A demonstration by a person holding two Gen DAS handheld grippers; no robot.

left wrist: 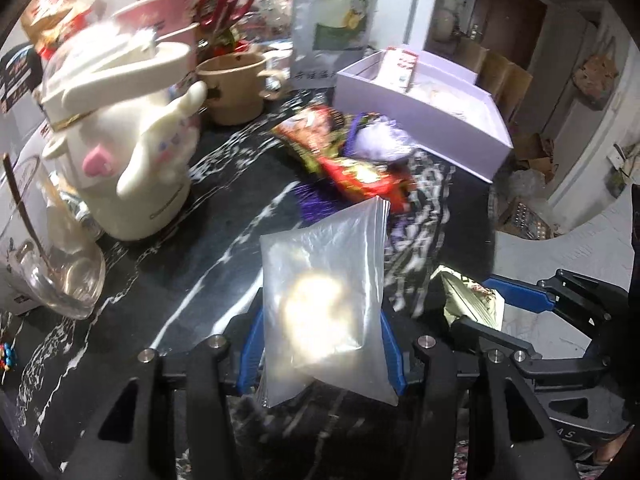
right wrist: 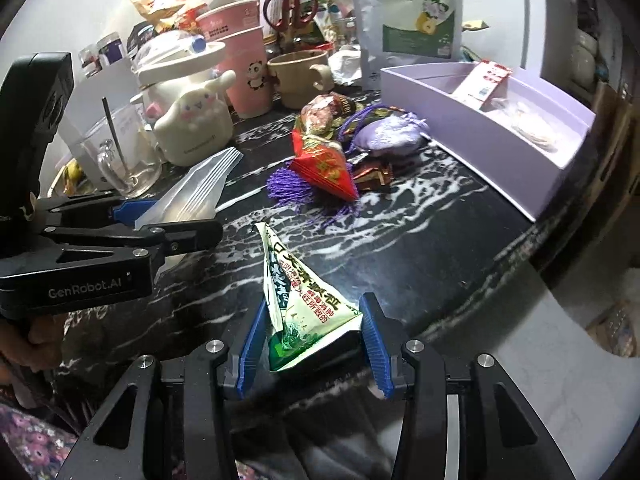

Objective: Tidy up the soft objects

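Observation:
My left gripper (left wrist: 325, 354) is shut on a clear plastic zip bag (left wrist: 324, 296) that stands up between its blue pads, above the black marbled tabletop (left wrist: 208, 240). My right gripper (right wrist: 312, 346) is shut on a crumpled green and white packet (right wrist: 308, 312). In the right wrist view the left gripper (right wrist: 136, 216) comes in from the left with the clear bag (right wrist: 196, 192). The right gripper (left wrist: 500, 304) and its packet (left wrist: 468, 300) show at the right of the left wrist view. A pile with a red packet (right wrist: 328, 168), a lavender pouch (right wrist: 388, 136) and a purple tassel (right wrist: 288, 184) lies mid-table.
An open lavender box (right wrist: 500, 120) stands at the right, with a few flat items inside. A white cartoon kettle (right wrist: 192, 128), a glass mug (right wrist: 120, 160), pink cups (right wrist: 244, 72), a beige cup (right wrist: 296, 76), red scissors (right wrist: 292, 8) and a tall tea bag (right wrist: 416, 12) crowd the left and back.

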